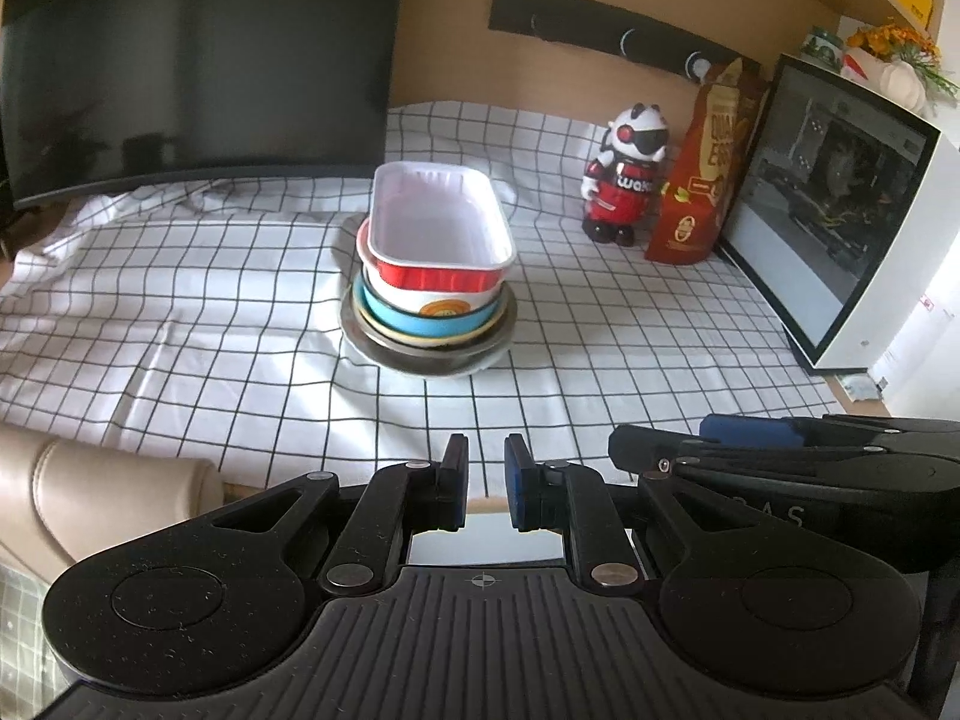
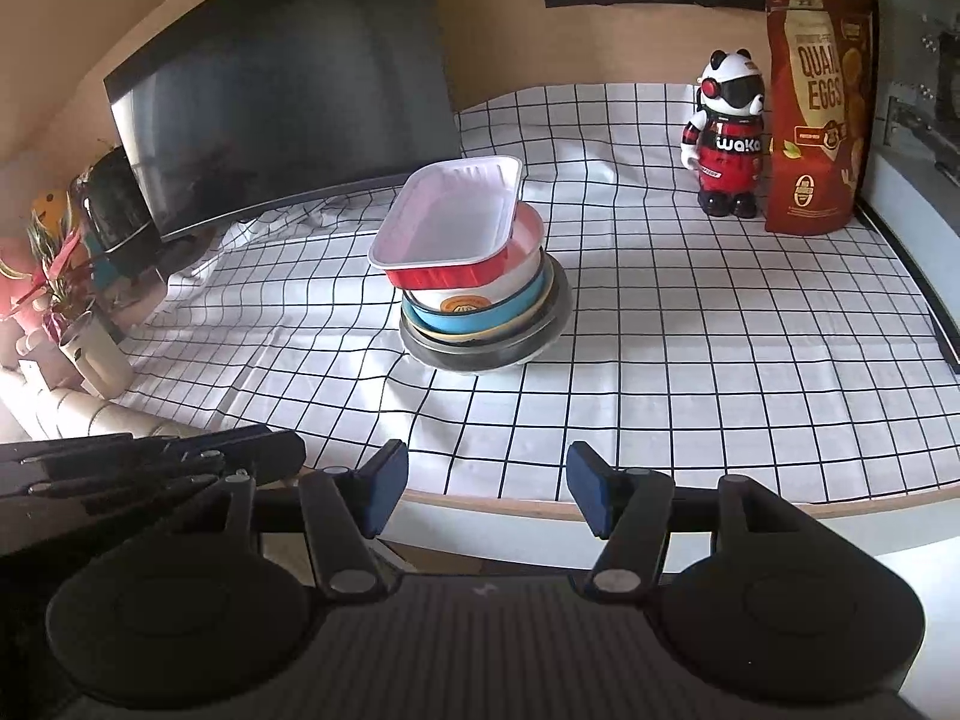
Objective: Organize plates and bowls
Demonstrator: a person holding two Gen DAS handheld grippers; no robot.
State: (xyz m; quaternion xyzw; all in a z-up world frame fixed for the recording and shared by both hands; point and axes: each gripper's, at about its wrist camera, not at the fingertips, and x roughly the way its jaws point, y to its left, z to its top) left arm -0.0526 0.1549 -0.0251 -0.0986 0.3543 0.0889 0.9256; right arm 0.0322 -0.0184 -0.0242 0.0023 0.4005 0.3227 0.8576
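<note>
Dishes sit in one stack [image 1: 429, 288] mid-table [image 1: 180, 300], well away from its edges. My left gripper [image 1: 485, 483] is closed on nothing, my right gripper [image 2: 487, 489] loose. Stacking looks done.

Both wrist cameras look down-forward from the table's near edge, sharing the stacked dishes [image 1: 429, 276] [image 2: 480, 276] on checked cloth [image 1: 180, 300] [image 2: 720, 360].

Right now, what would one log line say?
stack: dishes nested, red tray on top | left gripper: shut, empty | right gripper: open, empty
</note>
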